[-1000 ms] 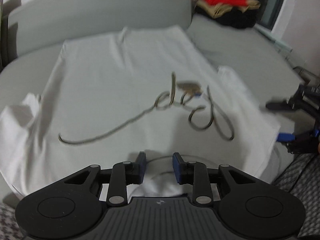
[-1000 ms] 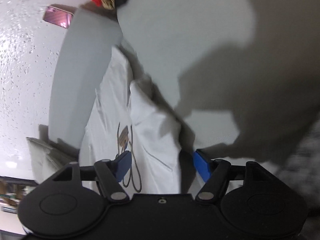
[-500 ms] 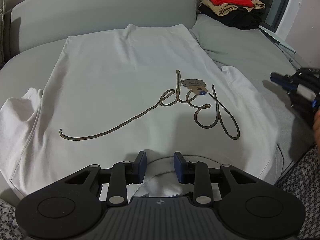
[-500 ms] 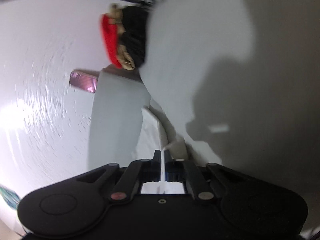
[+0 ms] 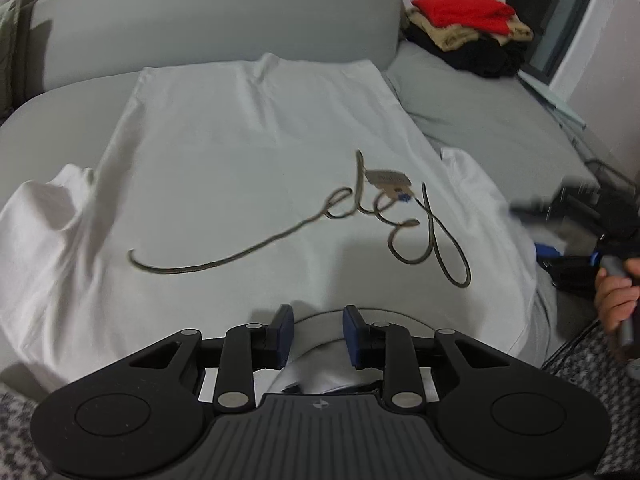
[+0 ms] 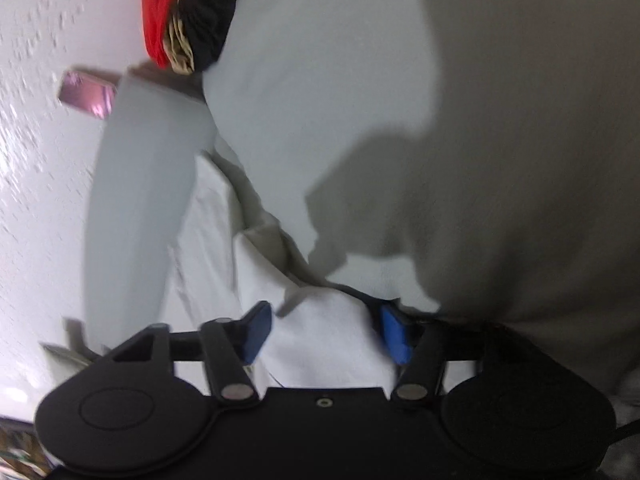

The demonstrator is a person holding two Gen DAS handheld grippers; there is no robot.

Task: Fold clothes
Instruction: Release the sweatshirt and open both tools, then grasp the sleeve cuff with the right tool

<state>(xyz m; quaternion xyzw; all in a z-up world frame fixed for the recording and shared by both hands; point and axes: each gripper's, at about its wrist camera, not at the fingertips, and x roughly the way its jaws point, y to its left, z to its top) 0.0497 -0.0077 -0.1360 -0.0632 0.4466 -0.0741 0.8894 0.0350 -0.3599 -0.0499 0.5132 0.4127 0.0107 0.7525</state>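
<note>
White T-shirt [image 5: 248, 184] flat on grey sofa [image 5: 500, 128], left gripper [image 5: 316, 330] jaws spread (at collar), right gripper [image 6: 326, 330] jaws spread around sleeve [image 6: 320, 332].

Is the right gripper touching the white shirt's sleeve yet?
Cannot tell. In the right wrist view the right gripper is open with the sleeve lying between its blue pads, but blur hides any contact.

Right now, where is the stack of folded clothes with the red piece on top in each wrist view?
Left wrist: stack of folded clothes sits upper right, on the grey sofa.
Right wrist: the stack sits top left, tipped sideways.
Shared landmark: the white T-shirt.
</note>
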